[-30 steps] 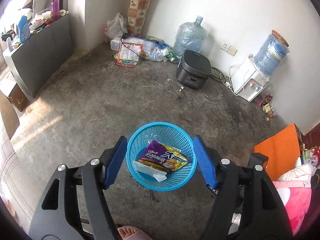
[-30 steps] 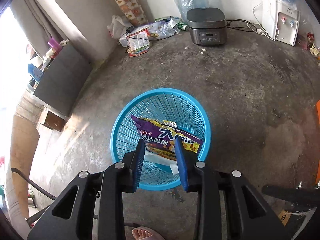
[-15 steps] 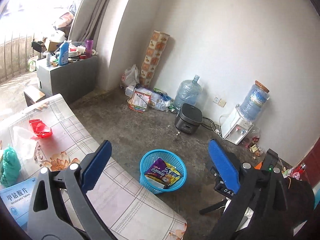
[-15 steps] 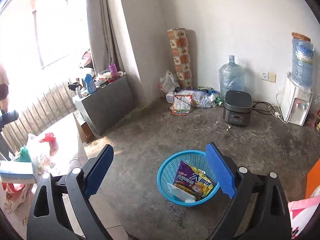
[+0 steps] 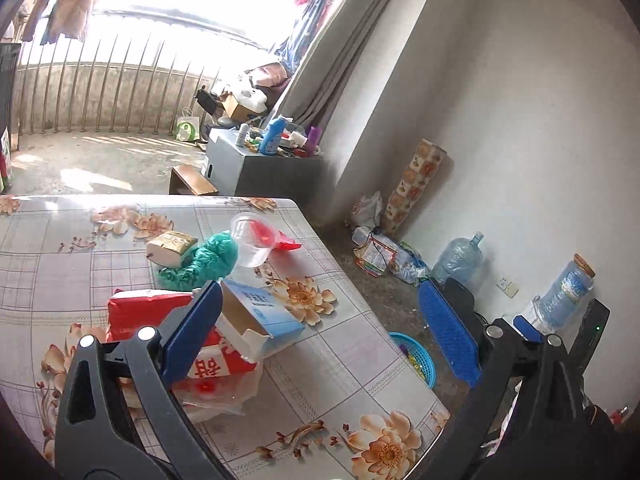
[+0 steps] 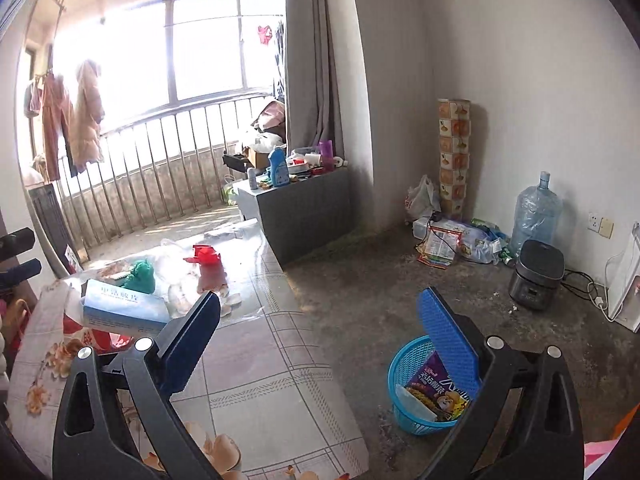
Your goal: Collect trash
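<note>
Left wrist view: the left tongs (image 5: 320, 328) stand spread wide with nothing between the pads, hanging over the near part of the desk (image 5: 352, 364). Just under its left pad lies a red packet (image 5: 140, 312), and propped across that is an open blue-and-white carton (image 5: 260, 320), its long axis running from lower right toward upper left in this view, open end facing the near edge. Behind it sit a crumpled green bag (image 5: 204, 260), a small tan box (image 5: 170, 246), then a clear plastic cup (image 5: 250, 240) tipped on its side, mouth toward the far left, with a red scrap (image 5: 288, 242) touching it.

From the right wrist view the right tongs (image 6: 320, 332) are likewise empty, the jaws opening to full spread. On the floor below the desk's right edge stands the blue basket (image 6: 404, 364), already holding a purple snack wrapper (image 6: 430, 384) and a pale scrap.

By my reading, one drop is finished and the step in hand is going for the next piece on the desk. The carton looks nearest to the left tongs; taking it calls for turning the pads across its short side and closing gently, since the open, hollow box may crush or slide off the packet
</note>
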Available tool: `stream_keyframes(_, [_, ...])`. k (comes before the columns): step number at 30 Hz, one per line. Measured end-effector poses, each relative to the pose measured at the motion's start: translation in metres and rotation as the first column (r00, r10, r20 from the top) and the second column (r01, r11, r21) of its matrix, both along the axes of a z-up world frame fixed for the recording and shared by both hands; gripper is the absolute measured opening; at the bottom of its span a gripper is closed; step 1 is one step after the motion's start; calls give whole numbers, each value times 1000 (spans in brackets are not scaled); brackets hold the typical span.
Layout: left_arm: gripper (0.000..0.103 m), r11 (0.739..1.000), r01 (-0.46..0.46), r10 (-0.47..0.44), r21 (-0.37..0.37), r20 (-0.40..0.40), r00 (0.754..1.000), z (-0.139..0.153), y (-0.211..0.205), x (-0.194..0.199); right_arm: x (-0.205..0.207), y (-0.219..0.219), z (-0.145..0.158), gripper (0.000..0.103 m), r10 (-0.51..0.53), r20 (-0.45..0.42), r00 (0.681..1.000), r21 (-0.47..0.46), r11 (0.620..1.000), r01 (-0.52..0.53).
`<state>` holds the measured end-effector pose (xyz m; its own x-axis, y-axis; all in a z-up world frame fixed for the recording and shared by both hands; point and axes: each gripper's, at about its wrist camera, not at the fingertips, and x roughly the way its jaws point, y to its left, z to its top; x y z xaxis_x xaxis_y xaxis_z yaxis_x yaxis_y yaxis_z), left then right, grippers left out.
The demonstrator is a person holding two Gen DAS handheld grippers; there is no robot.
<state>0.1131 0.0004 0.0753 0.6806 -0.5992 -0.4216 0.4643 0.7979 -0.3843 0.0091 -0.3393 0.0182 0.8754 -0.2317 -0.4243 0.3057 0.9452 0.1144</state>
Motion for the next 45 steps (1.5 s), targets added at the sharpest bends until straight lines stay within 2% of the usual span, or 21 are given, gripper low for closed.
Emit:
stream_keyframes(3, [94,995,-101,101,-1,17,995,-5,41,-2,11,15,1,97,76,-16,997,37,996,-75])
stream_keyframes(6, [94,989,-150,150,-2,18,989,-10,69,-3,24,36,2,97,149,-27,988,63,987,-147])
stream_keyframes(12, [94,984,-170,168,-47,-35,985,-24,101,9,49,61,-5,96,272,-49,961,218,942,-255])
stream_keyframes(18, [94,985,-157,154,-73,-46,987,-30,102,25,78,76,-17,92,366,-79,927,375,873,-312])
stream_keyframes(21, [94,984,-160,156,-74,-45,987,-30,94,44,99,77,-29,86,407,-91,909,504,806,-311])
stream_keyframes(23, [94,984,-169,166,-52,-58,984,-30,86,61,115,76,-41,83,432,-96,897,608,739,-291])
stream_keyframes(25, [86,987,-158,155,-37,-77,985,-32,76,80,133,75,-54,82,461,-90,883,706,655,-270])
stream_keyframes(27, [71,990,-140,139,-2,-122,983,-37,63,98,149,77,-67,81,469,-103,877,776,590,-224])
stream_keyframes(30, [53,995,-95,97,18,-193,976,-47,47,118,168,80,-87,81,480,-133,867,842,517,-156])
stream_keyframes(35, [40,999,-4,17,54,-242,970,-66,23,120,185,81,-115,81,496,-148,856,912,402,-75])
stream_keyframes(40, [37,997,46,-29,57,-264,964,-74,15,107,194,81,-141,74,495,-155,855,947,322,-15])
stream_keyframes(42, [37,996,61,-43,58,-266,963,-74,14,100,195,81,-149,63,486,-168,858,951,308,12])
stream_keyframes(43, [37,996,69,-51,56,-266,963,-74,13,97,194,80,-152,61,482,-171,859,954,300,22])
stream_keyframes(45, [37,995,90,-73,49,-271,960,-75,12,90,191,79,-156,48,480,-152,864,963,270,20])
